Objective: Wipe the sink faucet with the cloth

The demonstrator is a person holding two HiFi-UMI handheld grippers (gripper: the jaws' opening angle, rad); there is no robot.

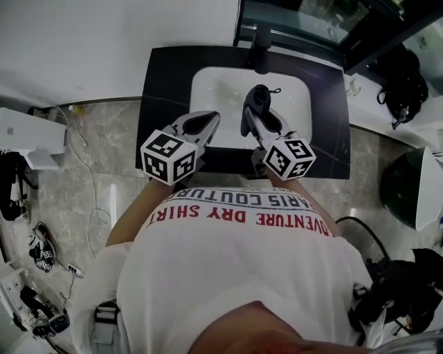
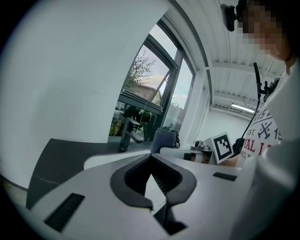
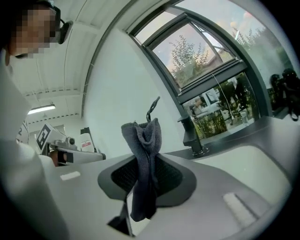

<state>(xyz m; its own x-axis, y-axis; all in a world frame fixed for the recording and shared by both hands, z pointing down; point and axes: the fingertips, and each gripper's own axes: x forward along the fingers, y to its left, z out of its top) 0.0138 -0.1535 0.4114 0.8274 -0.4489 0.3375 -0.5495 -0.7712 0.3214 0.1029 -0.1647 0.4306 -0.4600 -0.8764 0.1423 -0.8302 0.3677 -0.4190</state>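
Right claw (image 3: 145, 180) pinching grey cloth (image 3: 143, 140), faucet (image 3: 193, 136) well beyond

My white shirt (image 1: 235, 276) fills the view at 6 o'clock. A dark countertop (image 1: 166, 76) lies ahead at 12, with a window (image 1: 304, 17) behind it at 1. On the marble floor (image 1: 111, 131) at 9, a white cable (image 1: 88, 187) trails near a white box (image 1: 28, 135). A black bag (image 1: 405, 86) sits at 2.

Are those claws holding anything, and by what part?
The right claw grips the dark cloth near its middle, one end bunched above, the other hanging below. The left claw is shut on nothing.
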